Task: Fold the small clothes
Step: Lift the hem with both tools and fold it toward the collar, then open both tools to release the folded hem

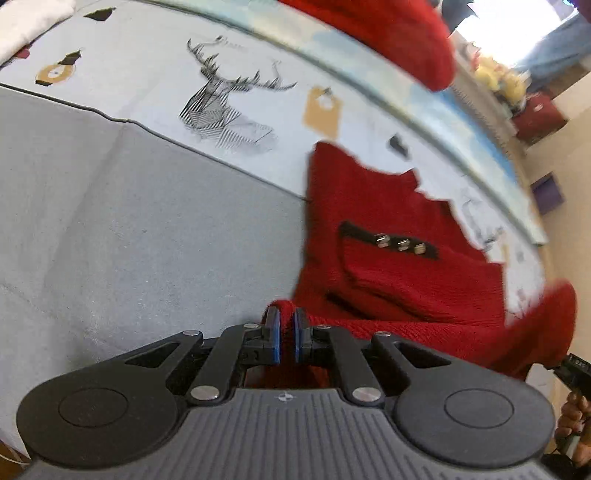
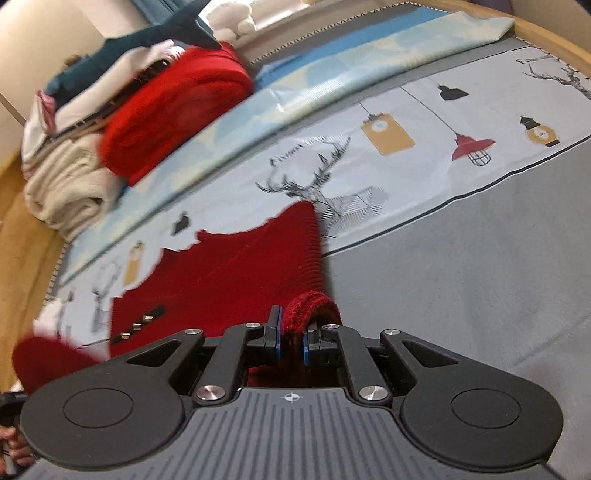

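Note:
A red knitted garment (image 1: 388, 266) with a black strap and three metal studs lies on the grey bedspread; it also shows in the right wrist view (image 2: 229, 280). My left gripper (image 1: 287, 334) is shut on a bunched red edge of it. My right gripper (image 2: 291, 338) is shut on a thick rolled edge (image 2: 312, 306) of the same garment. Both hold it low over the bed. A red sleeve end (image 1: 546, 325) hangs at the right of the left wrist view, near the other gripper's tip.
A folded red knit (image 2: 173, 110) sits on a stack of folded cream and white clothes (image 2: 62, 184) at the back left. The bed cover has a pale band (image 2: 424, 155) printed with deer and lamps. A white folded cloth (image 1: 26, 22) lies far left.

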Demonstrator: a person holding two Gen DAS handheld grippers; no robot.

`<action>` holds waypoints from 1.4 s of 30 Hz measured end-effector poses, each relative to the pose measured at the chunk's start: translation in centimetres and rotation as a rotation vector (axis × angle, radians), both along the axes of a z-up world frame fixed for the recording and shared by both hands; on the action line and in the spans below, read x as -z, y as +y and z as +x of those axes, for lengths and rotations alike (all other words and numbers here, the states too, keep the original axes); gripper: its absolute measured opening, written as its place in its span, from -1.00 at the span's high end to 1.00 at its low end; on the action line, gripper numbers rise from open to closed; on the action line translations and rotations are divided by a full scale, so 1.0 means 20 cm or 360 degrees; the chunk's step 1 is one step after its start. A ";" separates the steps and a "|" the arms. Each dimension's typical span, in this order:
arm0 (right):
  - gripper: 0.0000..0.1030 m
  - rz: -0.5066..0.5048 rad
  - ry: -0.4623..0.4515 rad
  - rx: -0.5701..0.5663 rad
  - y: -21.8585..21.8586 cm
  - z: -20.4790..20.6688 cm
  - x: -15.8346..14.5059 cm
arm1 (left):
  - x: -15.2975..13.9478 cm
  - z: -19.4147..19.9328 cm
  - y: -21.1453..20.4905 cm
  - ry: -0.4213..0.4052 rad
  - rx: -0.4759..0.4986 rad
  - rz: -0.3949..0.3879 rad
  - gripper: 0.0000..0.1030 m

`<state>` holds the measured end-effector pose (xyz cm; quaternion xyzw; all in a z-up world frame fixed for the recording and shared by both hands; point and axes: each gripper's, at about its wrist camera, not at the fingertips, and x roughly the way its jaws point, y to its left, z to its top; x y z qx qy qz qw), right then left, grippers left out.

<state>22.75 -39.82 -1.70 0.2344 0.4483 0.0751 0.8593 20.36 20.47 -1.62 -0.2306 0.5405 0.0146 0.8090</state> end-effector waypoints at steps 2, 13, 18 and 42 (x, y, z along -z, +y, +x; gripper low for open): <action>0.81 -0.0038 0.0081 0.0013 0.02 0.03 0.07 | 0.01 0.02 -0.01 -0.0001 0.0024 0.0014 0.86; 0.53 -0.0072 0.0073 0.0067 0.01 0.07 0.16 | 0.00 -0.03 0.13 -0.0056 -0.0146 0.0023 0.81; 0.24 -0.0084 -0.0019 0.0283 -0.10 0.00 0.11 | -0.04 -0.08 0.16 -0.0100 -0.0158 0.0004 0.75; -0.20 -0.0254 0.0236 -0.0174 0.13 0.12 0.32 | 0.05 0.14 -0.16 -0.0128 0.0178 0.0221 -0.40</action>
